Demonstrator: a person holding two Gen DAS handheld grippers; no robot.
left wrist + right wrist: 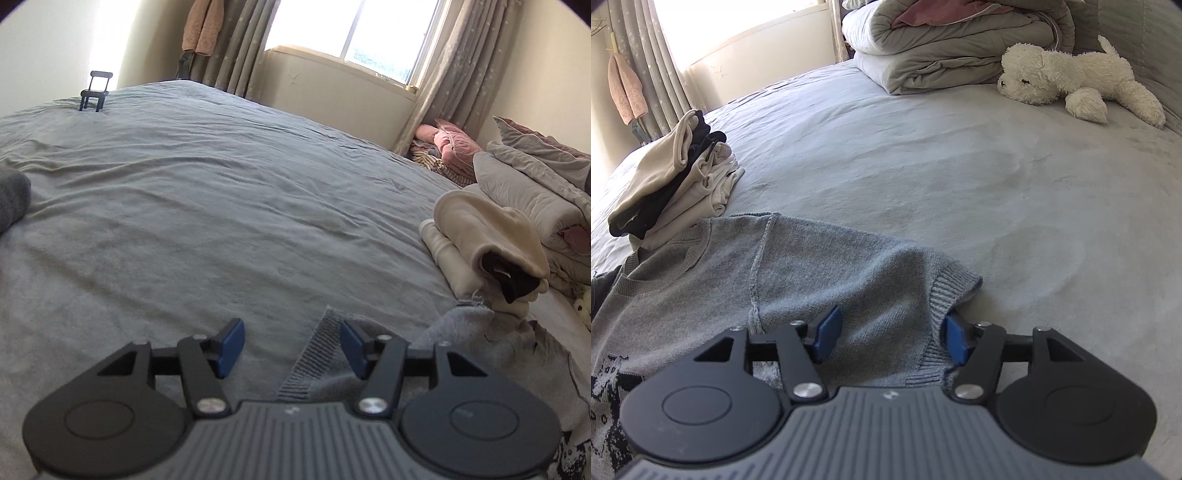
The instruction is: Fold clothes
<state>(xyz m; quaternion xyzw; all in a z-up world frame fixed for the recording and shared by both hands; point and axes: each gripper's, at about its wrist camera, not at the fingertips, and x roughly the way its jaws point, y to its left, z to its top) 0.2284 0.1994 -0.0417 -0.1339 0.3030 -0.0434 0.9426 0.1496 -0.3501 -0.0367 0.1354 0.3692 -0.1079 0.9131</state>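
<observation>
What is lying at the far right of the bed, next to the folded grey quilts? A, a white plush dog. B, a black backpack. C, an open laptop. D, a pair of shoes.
A: the right wrist view shows a white plush dog lying on the bed sheet just right of the folded grey quilts; no backpack, shoes or laptop is there.

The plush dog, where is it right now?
In the right wrist view, the plush dog lies on the bed at upper right, just right of the folded duvet, far from the sweater.
</observation>
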